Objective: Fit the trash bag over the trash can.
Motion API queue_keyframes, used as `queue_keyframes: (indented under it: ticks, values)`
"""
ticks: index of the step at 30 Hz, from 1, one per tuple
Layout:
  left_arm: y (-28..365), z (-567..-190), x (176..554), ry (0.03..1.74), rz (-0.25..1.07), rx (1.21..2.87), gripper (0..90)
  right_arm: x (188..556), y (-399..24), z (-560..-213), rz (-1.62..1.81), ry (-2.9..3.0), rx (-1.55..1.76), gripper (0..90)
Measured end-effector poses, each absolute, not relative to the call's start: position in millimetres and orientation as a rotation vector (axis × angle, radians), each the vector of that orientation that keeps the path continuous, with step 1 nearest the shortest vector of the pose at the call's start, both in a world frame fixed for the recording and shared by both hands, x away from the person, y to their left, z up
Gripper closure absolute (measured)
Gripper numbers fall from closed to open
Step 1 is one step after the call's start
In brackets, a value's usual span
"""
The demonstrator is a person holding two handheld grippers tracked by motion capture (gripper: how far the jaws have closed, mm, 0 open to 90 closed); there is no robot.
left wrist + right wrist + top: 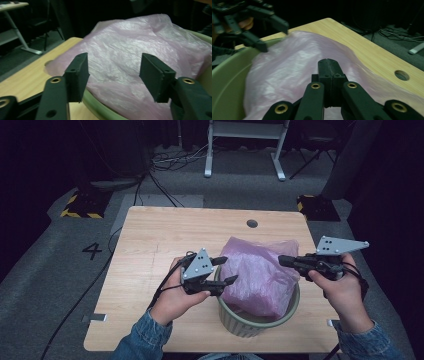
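Note:
A pink plastic bag (pixel 257 270) (pixel 125 37) (pixel 287 67) billows out of a pale green bin (pixel 260 322) (pixel 97 105) (pixel 227 72) standing near the front edge of the wooden table (pixel 165 235). My left gripper (pixel 229 270) (pixel 113 65) (pixel 274 37) is open at the bag's left side, just above the bin's rim. Nothing lies between its jaws. My right gripper (pixel 282 261) (pixel 329 62) is shut, its tip at the bag's upper right edge. I cannot tell whether any film is pinched between its jaws.
A round cable hole (pixel 252 223) (pixel 401 75) sits near the table's far edge. Behind the table stand a white desk frame (pixel 245 150), loose floor cables (pixel 170 162) and two yellow-and-black striped bases (pixel 82 205).

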State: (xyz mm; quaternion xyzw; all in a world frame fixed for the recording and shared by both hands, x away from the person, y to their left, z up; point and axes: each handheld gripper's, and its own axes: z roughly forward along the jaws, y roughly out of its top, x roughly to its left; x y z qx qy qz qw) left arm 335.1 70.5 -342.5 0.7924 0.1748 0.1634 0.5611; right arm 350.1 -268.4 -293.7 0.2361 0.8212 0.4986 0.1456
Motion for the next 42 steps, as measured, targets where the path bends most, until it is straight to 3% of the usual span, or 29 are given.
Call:
queue_keyframes:
  ticks: [1, 5, 7, 8, 10, 12, 13, 14, 16, 22, 30, 42]
  values:
    - [71, -342, 336, 0.412, 0.383, 1.868, 42.3, 349, -266, -293, 1.427, 2.377, 0.664, 84.2]
    - [70, -343, 336, 0.413, 0.386, 1.87, 41.7, 353, -254, -297, 1.418, 2.364, 0.669, 40.3]
    - [70, -343, 336, 0.418, 0.392, 1.865, 40.6, 360, -249, -302, 1.416, 2.384, 0.679, 27.2]
    - [70, -343, 336, 0.419, 0.395, 1.862, 40.3, 363, -247, -304, 1.414, 2.391, 0.68, 26.2]
    - [72, -342, 336, 0.423, 0.4, 1.854, 40.0, 368, -243, -308, 1.402, 2.414, 0.667, 31.1]
    - [73, -341, 337, 0.428, 0.401, 1.849, 39.9, 371, -239, -308, 1.365, 2.464, 0.603, 60.3]
    - [74, -341, 337, 0.43, 0.402, 1.848, 39.9, 372, -237, -308, 1.35, 2.494, 0.567, 70.2]
    - [74, -341, 338, 0.431, 0.403, 1.846, 39.9, 371, -235, -307, 1.332, 2.508, 0.55, 79.2]
    - [75, -340, 338, 0.43, 0.408, 1.846, 39.2, 369, -232, -305, 1.308, 2.53, 0.517, 88.4]
    - [69, -338, 326, 0.346, 0.409, 1.857, 33.3, 343, -220, -303, 1.332, 2.679, 0.359, 90.0]
    - [60, -334, 317, 0.317, 0.397, 1.853, 32.7, 313, -203, -315, 1.203, 2.847, 0.203, 89.4]
    - [41, -335, 323, 0.318, 0.338, 1.94, 29.5, 308, -192, -315, 1.196, 2.801, 0.142, 89.2]
